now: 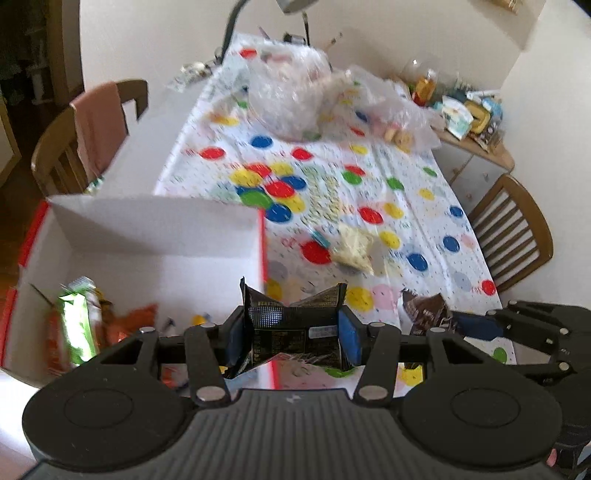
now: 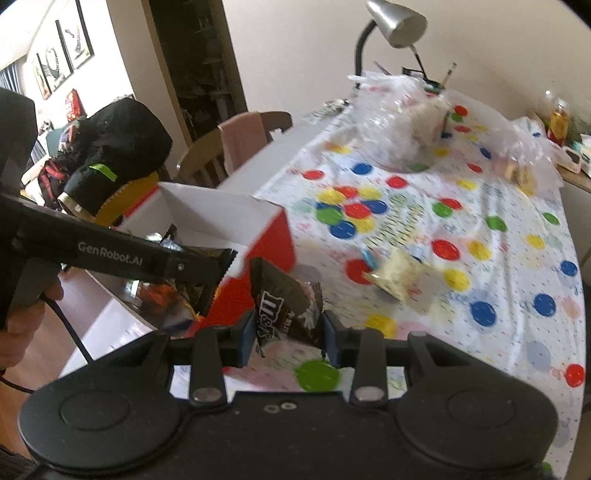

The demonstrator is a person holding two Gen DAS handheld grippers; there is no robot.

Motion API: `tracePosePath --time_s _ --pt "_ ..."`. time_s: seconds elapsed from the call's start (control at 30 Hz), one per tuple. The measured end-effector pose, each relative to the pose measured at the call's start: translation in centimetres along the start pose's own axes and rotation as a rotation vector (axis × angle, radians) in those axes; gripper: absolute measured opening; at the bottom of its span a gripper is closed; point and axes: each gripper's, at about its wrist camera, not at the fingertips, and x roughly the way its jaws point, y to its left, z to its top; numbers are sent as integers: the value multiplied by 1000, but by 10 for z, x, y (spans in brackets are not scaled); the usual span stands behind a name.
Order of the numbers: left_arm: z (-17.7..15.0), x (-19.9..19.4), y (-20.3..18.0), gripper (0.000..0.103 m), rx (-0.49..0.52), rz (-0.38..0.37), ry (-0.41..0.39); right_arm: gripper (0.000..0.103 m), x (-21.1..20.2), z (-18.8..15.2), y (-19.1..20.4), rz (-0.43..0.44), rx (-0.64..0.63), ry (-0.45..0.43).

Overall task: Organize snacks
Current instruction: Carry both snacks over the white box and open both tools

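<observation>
My left gripper (image 1: 291, 332) is shut on a black snack packet (image 1: 291, 328), held above the near right corner of the white and red box (image 1: 162, 236). Inside the box lie a green packet (image 1: 77, 321) and an orange packet (image 1: 129, 325). My right gripper (image 2: 290, 332) is shut on a brown M&M's bag (image 2: 284, 302), just right of the box's red wall (image 2: 258, 266). In the right wrist view, the left gripper (image 2: 207, 269) reaches over the box. In the left wrist view, the right gripper (image 1: 461, 325) appears at the right with the brown bag (image 1: 424, 310). A yellow snack packet (image 1: 354, 247) lies on the tablecloth.
The dotted tablecloth (image 1: 406, 177) covers the table. Clear plastic bags (image 1: 291, 96) sit at the far end under a desk lamp (image 2: 395, 22). Wooden chairs (image 1: 513, 225) stand at both sides. A cluttered sideboard (image 1: 469, 110) is at the far right. A person's hand (image 2: 22, 317) holds the left gripper's handle.
</observation>
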Motion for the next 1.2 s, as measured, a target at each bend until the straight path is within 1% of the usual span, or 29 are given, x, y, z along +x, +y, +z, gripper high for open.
tracePosePath --time_s 0.3,0.43,0.6,0.7,0.87,1.03,1.2 --pt "11 -25 65 51 -25 46 -44 37 27 26 59 19 -25 -17" --pt "14 -27 97 51 -41 79 -46 37 49 36 78 17 -17 -10" --pt "20 -21 135 51 -60 124 -42 37 77 46 94 -7 -1 7" --pt "25 -10 152 51 -60 146 -23 37 97 51 102 -27 0 30" --pt "35 15 167 51 -44 150 32 37 132 53 108 -55 -2 96" --pt "40 44 171 51 -28 145 103 37 161 54 109 -91 -8 162" --pt "42 65 170 51 2 149 149 37 179 50 109 -94 -8 216"
